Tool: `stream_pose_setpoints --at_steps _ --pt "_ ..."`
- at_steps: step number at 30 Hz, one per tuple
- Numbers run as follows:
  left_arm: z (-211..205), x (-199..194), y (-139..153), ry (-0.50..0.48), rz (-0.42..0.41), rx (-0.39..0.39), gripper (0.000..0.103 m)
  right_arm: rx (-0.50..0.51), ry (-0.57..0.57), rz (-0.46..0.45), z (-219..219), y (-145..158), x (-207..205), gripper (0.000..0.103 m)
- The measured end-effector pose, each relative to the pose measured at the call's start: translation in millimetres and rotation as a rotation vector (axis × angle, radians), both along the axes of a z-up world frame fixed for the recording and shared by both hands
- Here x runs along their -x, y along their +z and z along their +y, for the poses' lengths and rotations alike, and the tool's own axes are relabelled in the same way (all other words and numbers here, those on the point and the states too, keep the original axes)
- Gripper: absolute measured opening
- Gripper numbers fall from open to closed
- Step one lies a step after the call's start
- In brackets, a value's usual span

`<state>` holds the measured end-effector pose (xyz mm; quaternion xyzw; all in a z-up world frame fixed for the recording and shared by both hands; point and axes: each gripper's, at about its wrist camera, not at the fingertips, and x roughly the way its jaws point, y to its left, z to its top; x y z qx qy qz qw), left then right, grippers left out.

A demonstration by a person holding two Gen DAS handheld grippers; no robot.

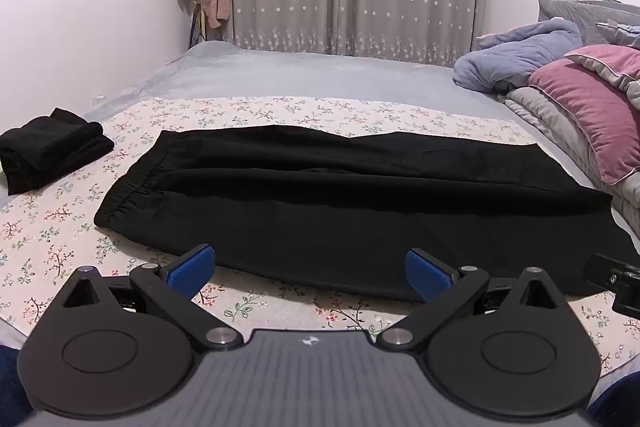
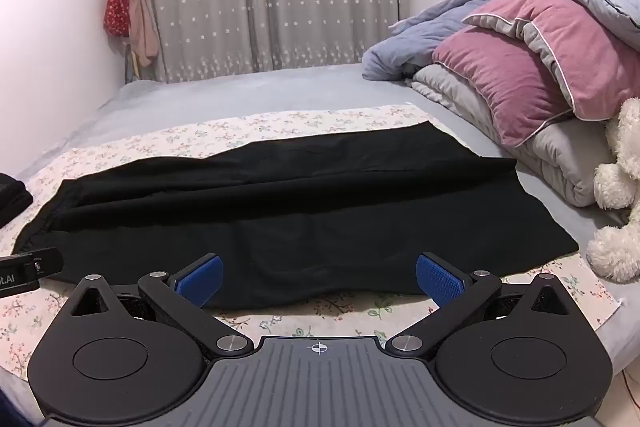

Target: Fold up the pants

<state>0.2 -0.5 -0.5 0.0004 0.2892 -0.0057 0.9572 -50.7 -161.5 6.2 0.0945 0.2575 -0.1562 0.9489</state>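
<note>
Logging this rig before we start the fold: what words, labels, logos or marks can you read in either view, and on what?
"ot.AI": white letters, cut off by the frame edge, on the left claw's black body, seen in the right wrist view.
Crosshair mark, no text: on the right claw's grey housing.
Small white emblem, no letters readable: on the left claw's housing in its own view.
No text on the black pants, the folded black garment or the bedding.

Soft, even indoor light fills both sharp fisheye views, edges bend and darken at the corners, and the black pants (image 1: 352, 195) lose detail.
</note>
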Motion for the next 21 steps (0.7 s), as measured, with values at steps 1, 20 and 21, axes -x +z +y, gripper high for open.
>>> stream_pose_setpoints --at_steps 1,20,21 --pt "-0.6 -0.1 -0.4 -0.003 0.002 0.0 0.103 0.0 0.002 0.0 -0.1 -0.1 0.0 0.103" --pt "-2.7 -0.9 -4.7 -0.035 0.018 -0.004 0.103 0.009 -0.001 0.002 -2.5 -0.5 -0.1 0.103" --pt "-2.7 -0.6 -4.7 -0.036 0.018 -0.003 0.103 0.008 -0.002 0.001 -3.2 -0.9 -0.4 0.103"
